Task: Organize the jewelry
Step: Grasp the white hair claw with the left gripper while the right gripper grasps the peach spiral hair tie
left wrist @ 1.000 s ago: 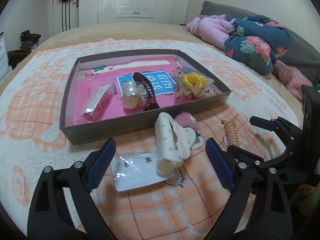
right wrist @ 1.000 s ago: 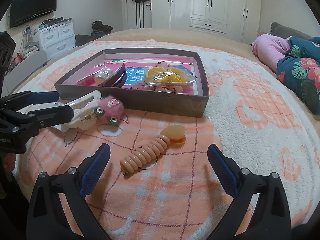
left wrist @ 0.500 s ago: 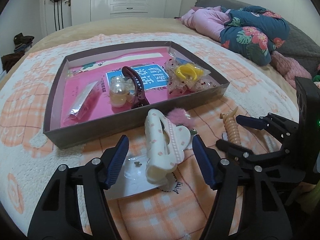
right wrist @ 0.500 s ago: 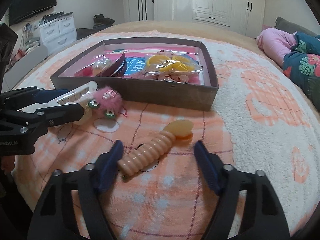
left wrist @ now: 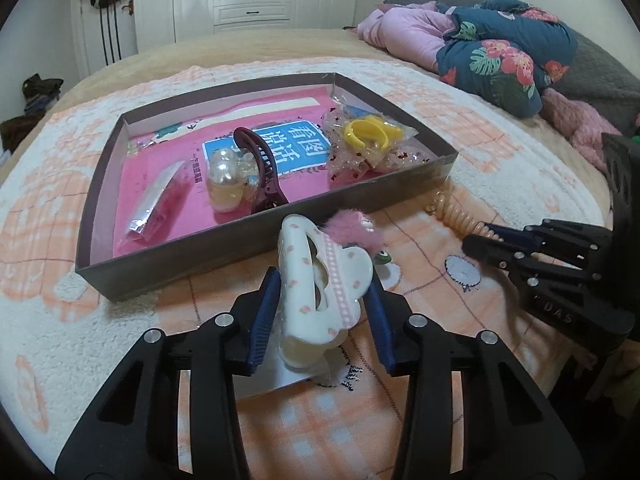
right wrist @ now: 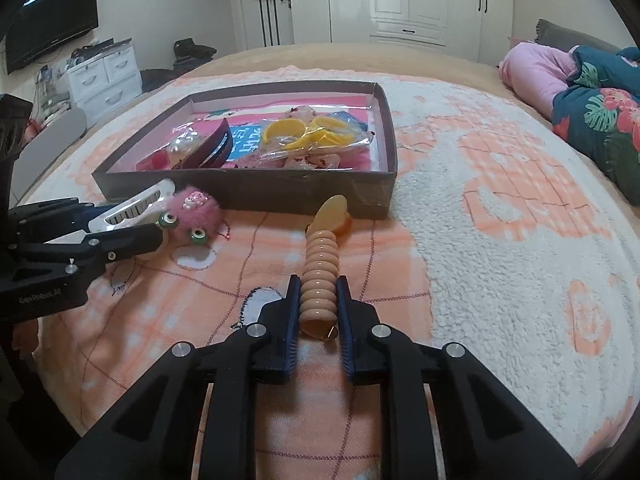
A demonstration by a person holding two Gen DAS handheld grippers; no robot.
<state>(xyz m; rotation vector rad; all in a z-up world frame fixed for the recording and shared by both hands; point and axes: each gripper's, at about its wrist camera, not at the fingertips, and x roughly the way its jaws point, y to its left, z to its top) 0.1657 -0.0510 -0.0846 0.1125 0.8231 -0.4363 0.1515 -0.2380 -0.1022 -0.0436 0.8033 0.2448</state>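
My left gripper (left wrist: pixel 322 300) is shut on a cream claw hair clip (left wrist: pixel 316 280) lying on the peach blanket just in front of the brown box (left wrist: pixel 168 276). My right gripper (right wrist: pixel 319 300) is shut on a peach ribbed banana hair clip (right wrist: pixel 320 264) lying in front of the box's right corner (right wrist: pixel 384 200). The box holds a dark red claw clip (left wrist: pixel 260 172), a pearl piece in a bag (left wrist: pixel 226 178), yellow bangles in a bag (left wrist: pixel 368 136) and a pink packet (left wrist: pixel 156 204). A pink fuzzy clip (right wrist: pixel 196 216) lies between the grippers.
A clear plastic bag (left wrist: pixel 272 376) lies under the cream clip. Folded pink and floral clothes (left wrist: pixel 492 48) lie at the far right of the bed. White wardrobes (right wrist: pixel 420 0) and a drawer unit (right wrist: pixel 104 76) stand beyond the bed.
Both grippers moved forward and closed: the left one onto the cream claw clip, the right one onto the peach ribbed clip.
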